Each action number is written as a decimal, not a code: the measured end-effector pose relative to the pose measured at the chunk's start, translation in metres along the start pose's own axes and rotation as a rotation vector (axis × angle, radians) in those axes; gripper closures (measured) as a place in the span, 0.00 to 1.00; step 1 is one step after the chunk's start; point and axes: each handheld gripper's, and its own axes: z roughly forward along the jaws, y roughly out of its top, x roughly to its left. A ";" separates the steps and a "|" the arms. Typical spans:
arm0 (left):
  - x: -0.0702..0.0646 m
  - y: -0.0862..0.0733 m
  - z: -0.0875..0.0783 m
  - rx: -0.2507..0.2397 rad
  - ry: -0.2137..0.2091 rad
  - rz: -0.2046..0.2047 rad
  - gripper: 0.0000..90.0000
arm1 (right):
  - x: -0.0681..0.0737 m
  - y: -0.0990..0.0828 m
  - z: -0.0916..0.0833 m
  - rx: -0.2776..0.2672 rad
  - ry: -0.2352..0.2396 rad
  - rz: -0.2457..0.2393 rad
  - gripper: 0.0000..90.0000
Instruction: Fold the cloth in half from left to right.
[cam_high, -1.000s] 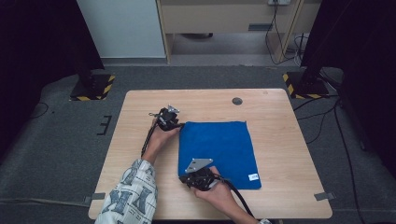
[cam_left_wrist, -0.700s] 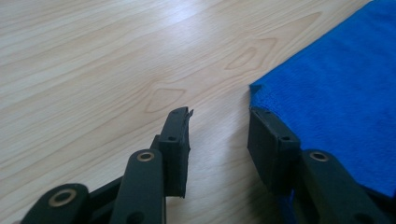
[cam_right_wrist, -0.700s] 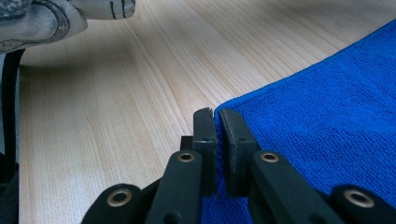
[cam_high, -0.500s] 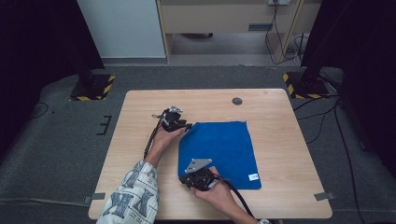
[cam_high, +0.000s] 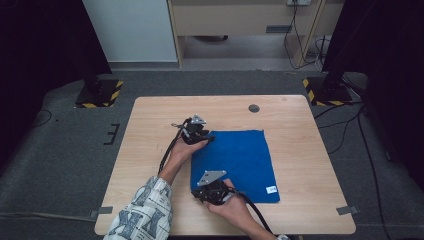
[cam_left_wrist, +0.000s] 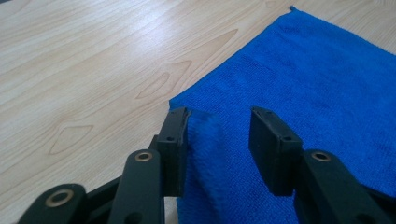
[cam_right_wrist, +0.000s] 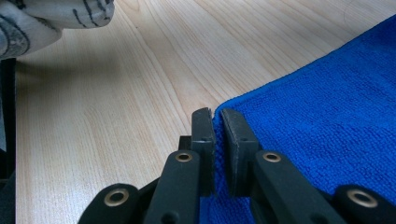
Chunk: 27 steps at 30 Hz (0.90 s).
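A blue cloth (cam_high: 240, 160) lies flat on the wooden table (cam_high: 300, 125). My left gripper (cam_high: 206, 137) is at the cloth's far left corner. In the left gripper view its jaws (cam_left_wrist: 219, 126) stand open, and a raised fold of the blue cloth (cam_left_wrist: 327, 79) lies between them, against the left jaw. My right gripper (cam_high: 199, 191) is at the near left corner. In the right gripper view it (cam_right_wrist: 217, 114) is shut on the edge of the blue cloth (cam_right_wrist: 336, 93).
A small dark round cap (cam_high: 254, 108) sits in the tabletop near the far edge. A white tag (cam_high: 271, 189) marks the cloth's near right corner. Bare wood lies left of the cloth. A patterned sleeve (cam_high: 145, 212) crosses the table's near left.
My left hand has moved right, from beside the cloth onto its far left corner. The right hand has stayed in place at the near left corner.
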 end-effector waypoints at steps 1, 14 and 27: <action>0.000 -0.001 0.002 0.007 -0.002 0.004 0.62 | 0.000 0.000 0.000 0.002 0.001 0.000 0.93; 0.019 -0.003 -0.012 -0.006 0.000 -0.055 0.76 | 0.000 0.000 0.000 0.001 0.003 0.003 0.93; 0.025 0.000 -0.020 -0.038 0.027 -0.081 0.95 | 0.001 0.000 0.000 0.002 0.000 0.002 0.93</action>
